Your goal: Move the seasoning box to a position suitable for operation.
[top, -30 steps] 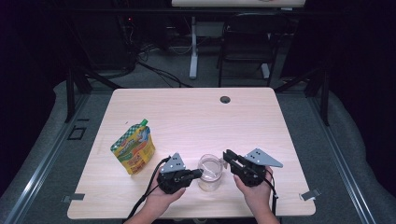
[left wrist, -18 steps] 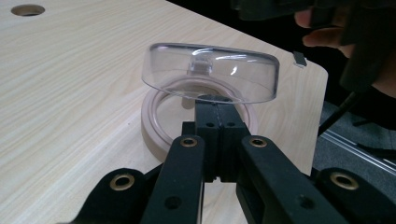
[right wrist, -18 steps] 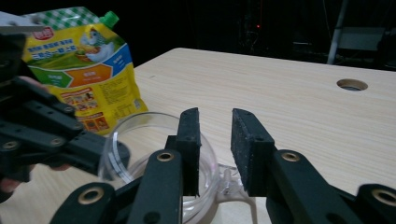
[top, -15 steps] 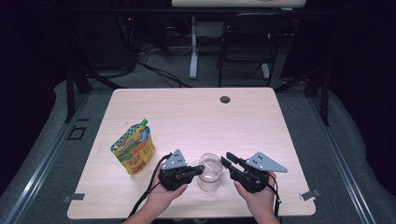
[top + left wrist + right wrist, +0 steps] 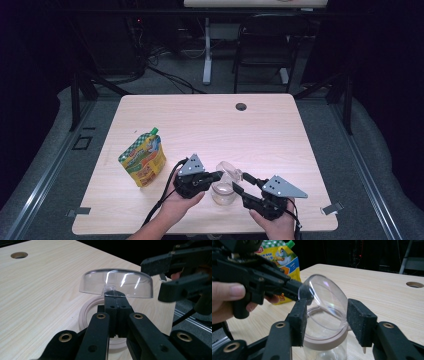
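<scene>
Overhead, left gripper pinches the clear hinged lid above the jar near the table's front edge, its own view showing jaws shut on the lid's tab, while the right gripper's view shows jaws just opened, flanking the jar's rim untouching.

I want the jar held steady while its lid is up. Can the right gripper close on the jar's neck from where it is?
Probably yes. The right gripper is open, its jaws astride the jar at the beige collar. The left gripper holds the clear lid tilted up, clear of the pads.
</scene>
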